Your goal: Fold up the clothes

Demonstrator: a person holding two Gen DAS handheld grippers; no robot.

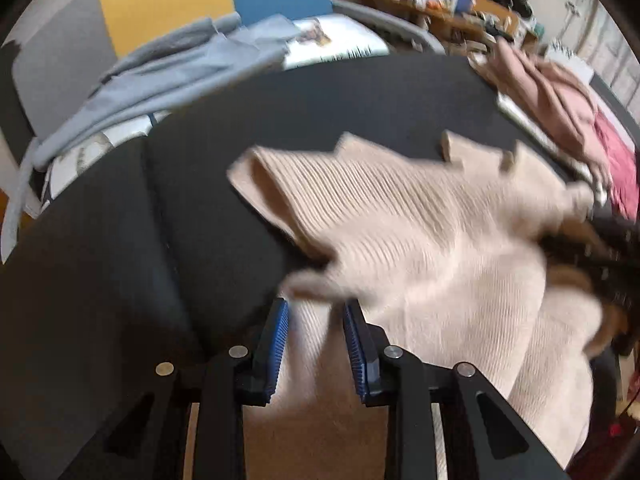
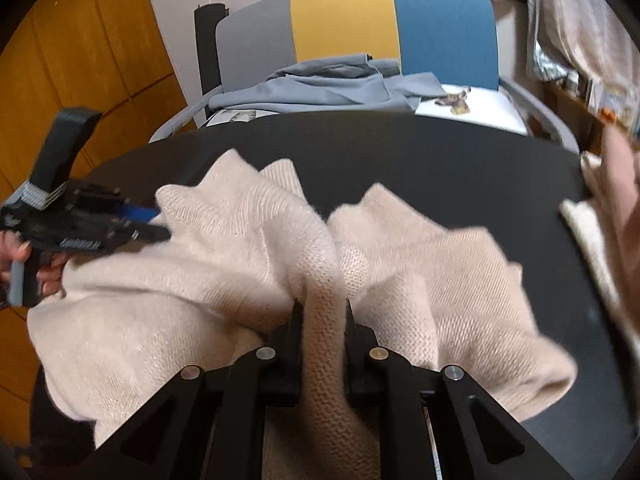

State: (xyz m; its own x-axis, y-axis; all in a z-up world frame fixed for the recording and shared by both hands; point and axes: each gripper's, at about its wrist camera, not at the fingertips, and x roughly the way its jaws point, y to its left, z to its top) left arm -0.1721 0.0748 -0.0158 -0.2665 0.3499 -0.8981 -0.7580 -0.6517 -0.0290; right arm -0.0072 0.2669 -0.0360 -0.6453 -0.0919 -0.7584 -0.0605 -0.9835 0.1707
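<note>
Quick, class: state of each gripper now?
Left gripper: shut on the beige sweater.
Right gripper: shut on a bunched fold of the same sweater.

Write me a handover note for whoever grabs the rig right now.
Left gripper: fingers shut on a fold of the cream sweater at its near edge.
Right gripper: fingers shut on a bunched ridge of the same sweater.
The sweater is crumpled, partly on the black table, partly hanging over the near edge.
Done: both grips taken. No fold visible yet.
Left: spread it flat, then fold.
A grey garment lies on the chair behind; pink clothes are piled at the table's right.
</note>
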